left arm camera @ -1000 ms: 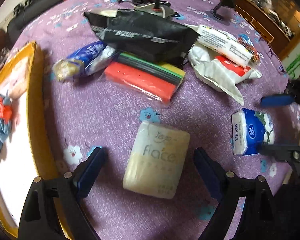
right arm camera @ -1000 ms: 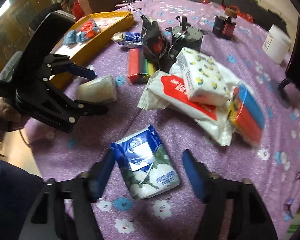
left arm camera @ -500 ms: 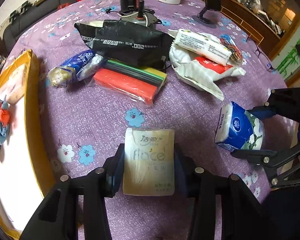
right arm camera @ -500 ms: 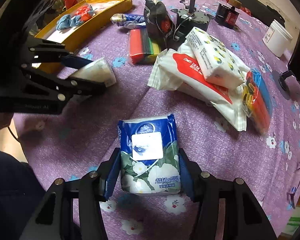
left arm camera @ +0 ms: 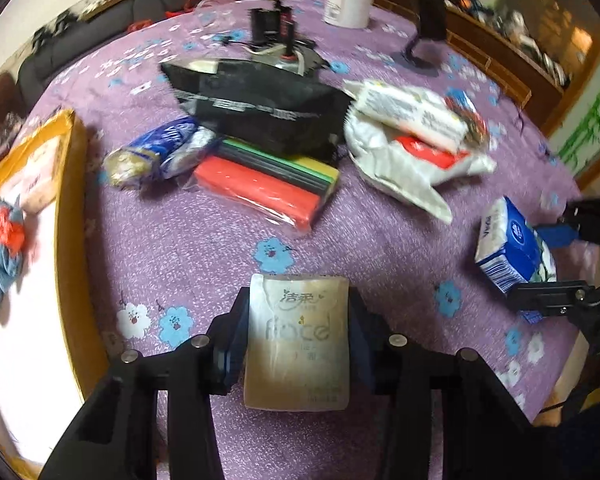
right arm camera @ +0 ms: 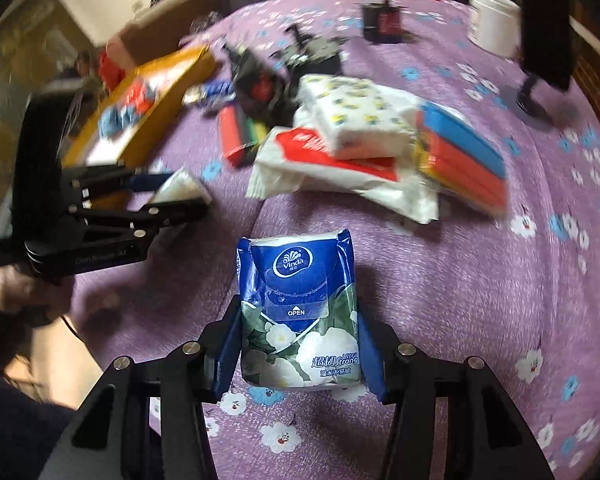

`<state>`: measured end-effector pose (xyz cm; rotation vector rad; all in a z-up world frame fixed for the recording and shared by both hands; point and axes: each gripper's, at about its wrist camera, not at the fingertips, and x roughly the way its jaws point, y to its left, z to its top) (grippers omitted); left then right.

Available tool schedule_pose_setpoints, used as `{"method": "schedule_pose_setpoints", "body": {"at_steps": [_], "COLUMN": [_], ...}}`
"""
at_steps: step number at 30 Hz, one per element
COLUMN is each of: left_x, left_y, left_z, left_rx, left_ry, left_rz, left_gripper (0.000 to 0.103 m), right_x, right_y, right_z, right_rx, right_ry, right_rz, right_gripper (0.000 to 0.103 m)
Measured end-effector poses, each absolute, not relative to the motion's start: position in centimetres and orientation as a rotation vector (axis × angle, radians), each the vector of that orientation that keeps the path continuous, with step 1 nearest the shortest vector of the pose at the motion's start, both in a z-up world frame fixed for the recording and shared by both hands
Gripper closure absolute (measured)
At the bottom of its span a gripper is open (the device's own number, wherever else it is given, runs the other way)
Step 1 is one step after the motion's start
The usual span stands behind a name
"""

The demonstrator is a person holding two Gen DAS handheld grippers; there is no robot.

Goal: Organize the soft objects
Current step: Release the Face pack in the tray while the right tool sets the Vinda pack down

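Left tool [left arm camera: 298, 336]: closed on the beige pack [left arm camera: 298, 340] — a blue pad pressed to each long side, the pack's printed face up, its far end sticking out past the fingertips.
Right tool [right arm camera: 298, 324]: closed on the blue pack [right arm camera: 298, 312], pads against both flanks; the "OPEN" flap faces up.
Height: both packs appear lifted just clear of the table [left arm camera: 204, 240], though blur makes the gap hard to judge.
Tray [left arm camera: 66, 216]: yellow-rimmed, on the left tool's side, at the table edge; a red-and-blue cloth toy [left arm camera: 0, 240] and a pale packet already lie in it.
Still loose: a blue wrapped roll [left arm camera: 160, 152], a red-and-green sponge block [left arm camera: 264, 184], a black pouch [left arm camera: 260, 108], white wipe packs [left arm camera: 408, 144] and a second coloured sponge pack [right arm camera: 464, 156] — all bunched mid-table, several touching or overlapping.
Step in hand: both grasps look made; this reads as the carry, one soft pack per tool.
Next move: most likely a swing toward the tray — the left tool is nearer it, the right must cross more of the table. Each pack wants lowering onto bare tray floor beside the toy, not on it, before the pads let go.
Caution: the packs are soft and squeeze in; a firmer pinch would only crumple them.
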<state>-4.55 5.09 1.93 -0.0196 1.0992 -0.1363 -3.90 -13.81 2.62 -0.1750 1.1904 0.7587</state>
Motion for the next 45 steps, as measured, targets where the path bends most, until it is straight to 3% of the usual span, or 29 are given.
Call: {"method": "schedule_pose_setpoints", "body": {"at_steps": [14, 29, 38, 45], "left_x": [-5.2, -10.0, -13.1, -12.8], "left_y": [9.5, 18.2, 26.8, 29.7], "left_z": [5.5, 11.9, 10.2, 7.1], "left_rx": [-0.217, -0.286, -0.342, -0.303], "left_ry": [1.003, 0.897, 0.933, 0.99], "left_rz": [-0.131, -0.035, 0.137, 0.184], "left_gripper": [0.059, 0.059, 0.059, 0.059], "right_x": [-2.7, -2.9, -4.5, -4.2], "right_y": [-13.4, -2.6, 8.5, 16.0], "right_z": [6.2, 10.2, 9.5, 5.8], "right_rx": [-0.022, -0.031, -0.129, -0.221], "right_ry": [1.156, 1.087, 1.088, 1.143], "right_rz": [0.815, 0.953, 1.045, 1.014], "right_gripper": [0.047, 0.046, 0.046, 0.046]}}
